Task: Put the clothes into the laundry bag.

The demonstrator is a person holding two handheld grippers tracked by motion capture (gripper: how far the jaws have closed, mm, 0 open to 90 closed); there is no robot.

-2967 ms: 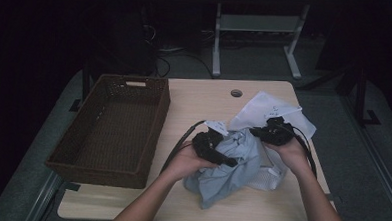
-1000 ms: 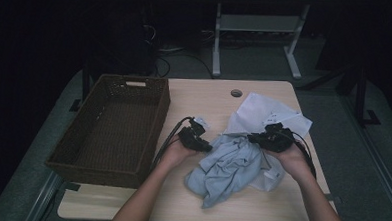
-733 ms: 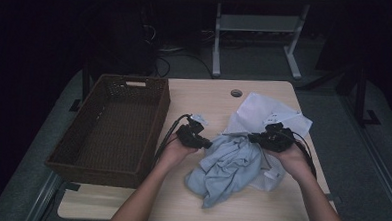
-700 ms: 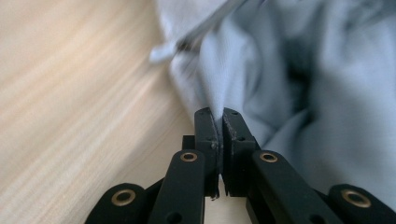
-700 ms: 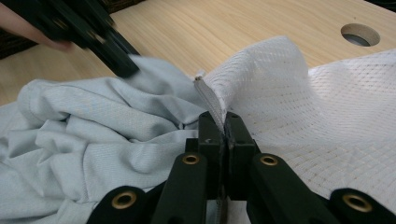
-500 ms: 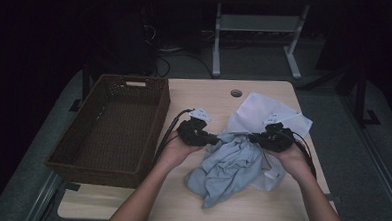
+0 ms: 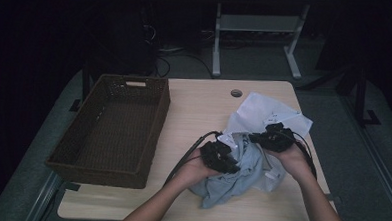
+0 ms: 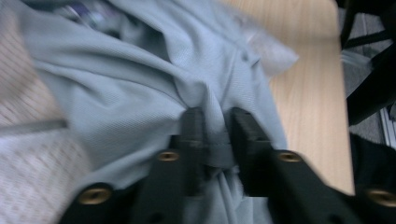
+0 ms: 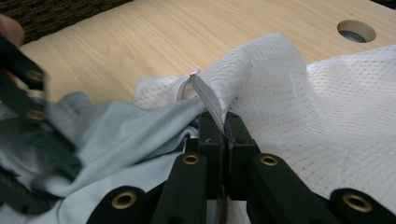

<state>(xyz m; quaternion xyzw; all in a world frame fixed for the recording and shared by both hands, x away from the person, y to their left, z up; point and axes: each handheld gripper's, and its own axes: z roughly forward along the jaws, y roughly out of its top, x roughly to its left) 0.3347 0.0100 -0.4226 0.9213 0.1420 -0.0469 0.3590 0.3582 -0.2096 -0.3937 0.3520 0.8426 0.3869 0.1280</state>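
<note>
Garment: grey-blue shirt (image 7: 241,167) crumpled on worktop (image 7: 199,105), lower right of centre | Left tongs (image 8: 214,135): just been opening, fold between jaws | Right tongs (image 9: 225,128): clamped on white mesh lining (image 9: 327,121).

The basket (image 7: 114,127) sits on the table's (image 7: 199,105) left; the shirt (image 7: 241,167) lies right, atop the mesh bag (image 7: 269,109).
</note>
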